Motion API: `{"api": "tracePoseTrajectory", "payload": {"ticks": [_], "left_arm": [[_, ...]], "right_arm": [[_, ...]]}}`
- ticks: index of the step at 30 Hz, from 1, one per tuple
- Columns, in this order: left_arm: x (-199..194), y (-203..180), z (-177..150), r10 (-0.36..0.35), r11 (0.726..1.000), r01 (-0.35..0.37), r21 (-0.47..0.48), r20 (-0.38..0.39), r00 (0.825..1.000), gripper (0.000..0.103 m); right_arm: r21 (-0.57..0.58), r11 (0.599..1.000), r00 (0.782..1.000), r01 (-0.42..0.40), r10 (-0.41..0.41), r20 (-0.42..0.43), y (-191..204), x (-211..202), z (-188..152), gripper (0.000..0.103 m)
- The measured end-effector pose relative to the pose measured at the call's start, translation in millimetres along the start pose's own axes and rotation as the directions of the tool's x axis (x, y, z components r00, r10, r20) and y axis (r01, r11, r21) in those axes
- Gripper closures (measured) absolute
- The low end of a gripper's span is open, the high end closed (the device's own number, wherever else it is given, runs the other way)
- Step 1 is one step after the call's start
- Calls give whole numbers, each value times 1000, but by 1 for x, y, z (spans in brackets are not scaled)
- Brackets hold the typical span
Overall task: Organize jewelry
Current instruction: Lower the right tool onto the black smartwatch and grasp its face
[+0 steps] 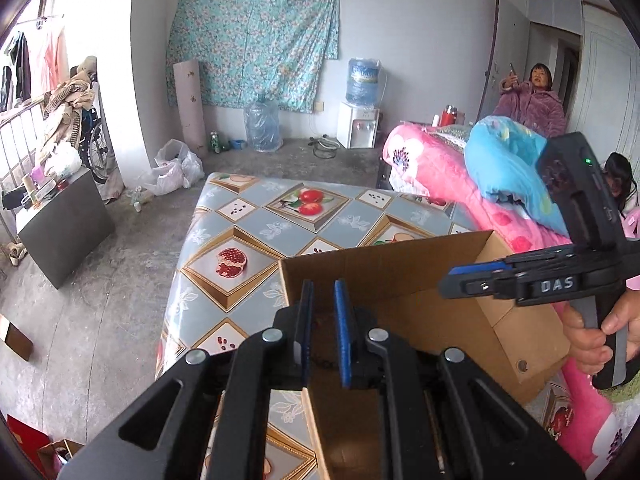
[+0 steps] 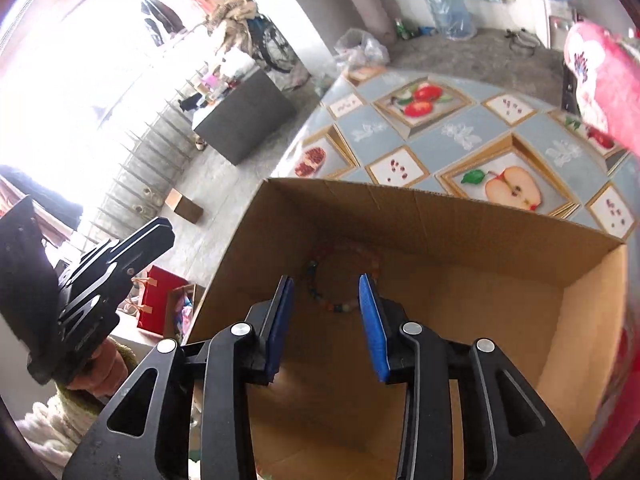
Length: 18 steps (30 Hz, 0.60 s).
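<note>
A beaded bracelet (image 2: 340,280) lies as a loop on the floor of the cardboard box (image 2: 440,216), near its far left corner (long axis unclear). The right gripper (image 2: 326,322) hangs above it, fingers apart, holding nothing. The left gripper (image 1: 324,336) straddles the box's left wall, 2 pads narrowly apart. The box sits on the fruit-patterned table (image 1: 256,220).

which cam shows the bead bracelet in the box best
The right wrist view: the bead bracelet lies in plain sight on the floor of the cardboard box, just beyond the open right gripper. In the left wrist view the left gripper hides the box floor, so no bracelet is recognisable.
</note>
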<state>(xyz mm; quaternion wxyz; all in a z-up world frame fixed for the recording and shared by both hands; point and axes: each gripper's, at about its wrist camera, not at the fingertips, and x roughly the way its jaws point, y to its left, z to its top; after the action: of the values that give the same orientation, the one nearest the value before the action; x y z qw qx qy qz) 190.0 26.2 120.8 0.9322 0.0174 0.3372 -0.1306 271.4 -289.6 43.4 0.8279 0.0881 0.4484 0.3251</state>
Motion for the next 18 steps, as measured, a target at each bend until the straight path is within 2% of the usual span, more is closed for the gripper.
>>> {"api": "tracePoseTrajectory", "payload": {"ticks": [4,7,9,13,16,18], "left_arm": [[-55,8,-33,14,1000,-13,-14,67,998,89],[-84,12,-67,20,999,-17,-32,76,997,86],[-92,12,-91,4,998,-1,-62,46,999,83],[-81,-2,-139,-50,993,46,-107,-32,998,74],[-56,-18,-167,-95,988,82,-131,-95,991,64],[-38,-27,-179,-113,985,93,-145,-132,985,64]], "right_arm": [[-65,998,990,-7,16,140,18,-75,-45,60],[-72,997,986,7,5,169,25,-100,-89,56],[-45,999,988,11,-4,154,24,-99,-120,54],[46,998,997,33,-37,72,12,-62,-172,53],[87,988,992,126,-128,7,7,-30,-203,53],[102,982,987,162,-163,0,5,-14,-215,53]]}}
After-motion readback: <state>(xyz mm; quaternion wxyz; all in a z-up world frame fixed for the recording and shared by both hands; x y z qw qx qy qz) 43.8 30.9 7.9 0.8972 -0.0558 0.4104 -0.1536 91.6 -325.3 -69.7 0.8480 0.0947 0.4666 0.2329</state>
